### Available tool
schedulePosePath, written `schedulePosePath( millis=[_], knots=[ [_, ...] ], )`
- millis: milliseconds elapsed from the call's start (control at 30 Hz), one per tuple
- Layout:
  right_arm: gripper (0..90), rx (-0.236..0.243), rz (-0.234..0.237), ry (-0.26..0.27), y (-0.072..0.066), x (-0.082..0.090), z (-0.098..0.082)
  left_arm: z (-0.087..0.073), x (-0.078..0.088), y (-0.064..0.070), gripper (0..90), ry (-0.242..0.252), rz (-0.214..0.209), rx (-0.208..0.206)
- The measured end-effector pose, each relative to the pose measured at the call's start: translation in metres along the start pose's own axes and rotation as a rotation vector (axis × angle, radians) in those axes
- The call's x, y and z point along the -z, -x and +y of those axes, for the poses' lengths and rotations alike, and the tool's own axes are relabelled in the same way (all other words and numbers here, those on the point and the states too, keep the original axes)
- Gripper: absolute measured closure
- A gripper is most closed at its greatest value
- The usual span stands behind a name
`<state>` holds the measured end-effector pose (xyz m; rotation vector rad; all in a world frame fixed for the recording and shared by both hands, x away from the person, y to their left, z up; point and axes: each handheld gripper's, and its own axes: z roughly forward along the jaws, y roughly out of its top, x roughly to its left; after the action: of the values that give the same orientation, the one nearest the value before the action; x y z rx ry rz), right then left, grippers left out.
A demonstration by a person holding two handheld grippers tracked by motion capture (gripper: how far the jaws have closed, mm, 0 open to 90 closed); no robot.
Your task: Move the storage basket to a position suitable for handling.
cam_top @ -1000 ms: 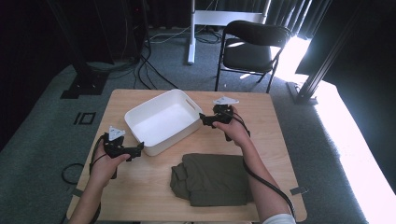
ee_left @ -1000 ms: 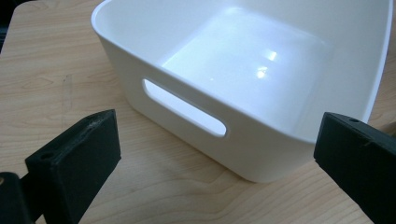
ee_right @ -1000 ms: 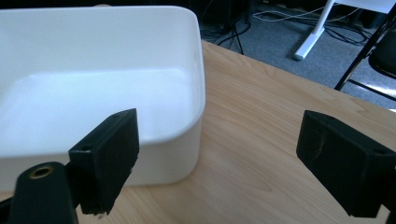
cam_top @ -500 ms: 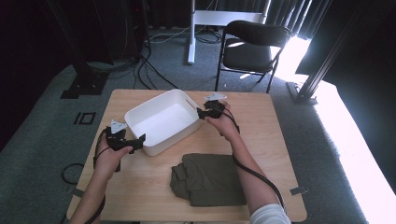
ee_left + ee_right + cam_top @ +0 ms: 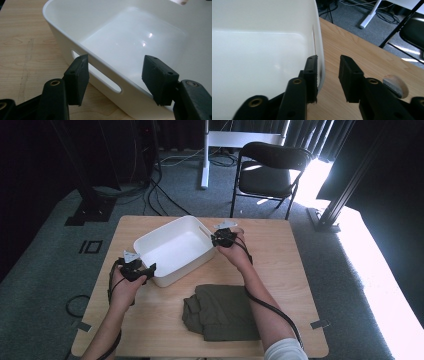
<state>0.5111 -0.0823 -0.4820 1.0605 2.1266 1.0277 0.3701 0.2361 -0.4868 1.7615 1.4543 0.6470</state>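
Wooden table (image 5: pixel 295 270): both grippers' jaws just closing astride white bin (image 5: pixel 172 247) end walls, not yet clamped, likely to lift it; left gripper (image 5: pixel 145 270), right gripper (image 5: pixel 214 238).

The bin (image 5: pixel 172 251) stands on the table (image 5: pixel 290 255). The cloth (image 5: pixel 222 312) lies in front of the bin, to its right. The chair (image 5: pixel 270 167) stands behind the bin, beyond the table.
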Motion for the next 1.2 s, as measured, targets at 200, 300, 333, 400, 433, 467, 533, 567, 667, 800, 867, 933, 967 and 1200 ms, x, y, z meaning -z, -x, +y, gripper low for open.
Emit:
schedulePosePath(
  millis=[200,300,333,400,433,467,533,567,667,800,867,933,967,1200],
  knots=[
    [82.1,0.011,0.003,-0.022,-0.006,0.001,0.000,0.001,-0.002,0.006,49.3,0.011,0.049,0.045],
    [82.7,-0.011,-0.011,-0.033,-0.006,0.006,-0.002,0.003,-0.004,0.007,54.3,0.016,0.051,0.062],
    [82.8,-0.017,-0.010,-0.034,-0.005,0.007,-0.003,0.003,-0.005,0.008,55.4,0.017,0.053,0.066],
    [83.3,-0.032,-0.011,-0.033,-0.003,0.010,-0.005,0.004,-0.007,0.009,57.2,0.019,0.055,0.067],
    [83.7,-0.034,-0.013,-0.035,-0.002,0.012,-0.006,0.005,-0.007,0.010,58.0,0.019,0.052,0.074],
    [84.1,-0.044,-0.016,-0.038,-0.002,0.013,-0.006,0.005,-0.008,0.010,59.0,0.022,0.050,0.081],
    [84.1,-0.052,-0.020,-0.047,-0.001,0.017,-0.008,0.006,-0.010,0.011,60.4,0.029,0.048,0.094],
    [84.1,-0.059,-0.022,-0.048,0.000,0.018,-0.009,0.006,-0.011,0.011,61.1,0.031,0.046,0.097],
    [83.9,-0.074,-0.030,-0.048,0.001,0.023,-0.013,0.007,-0.014,0.014,62.9,0.034,0.044,0.097],
    [83.7,-0.086,-0.035,-0.050,0.004,0.029,-0.017,0.009,-0.016,0.017,64.2,0.032,0.041,0.092],
    [83.8,-0.090,-0.045,-0.053,0.006,0.034,-0.020,0.011,-0.019,0.020,64.4,0.029,0.033,0.077],
    [83.8,-0.100,-0.052,-0.053,0.008,0.039,-0.023,0.012,-0.021,0.023,65.1,0.028,0.032,0.067],
    [83.8,-0.107,-0.054,-0.054,0.009,0.040,-0.024,0.012,-0.022,0.025,65.1,0.028,0.027,0.066],
    [84.4,-0.132,-0.082,-0.049,0.019,0.054,-0.035,0.017,-0.030,0.038,66.6,0.020,0.011,0.050]
  ],
)
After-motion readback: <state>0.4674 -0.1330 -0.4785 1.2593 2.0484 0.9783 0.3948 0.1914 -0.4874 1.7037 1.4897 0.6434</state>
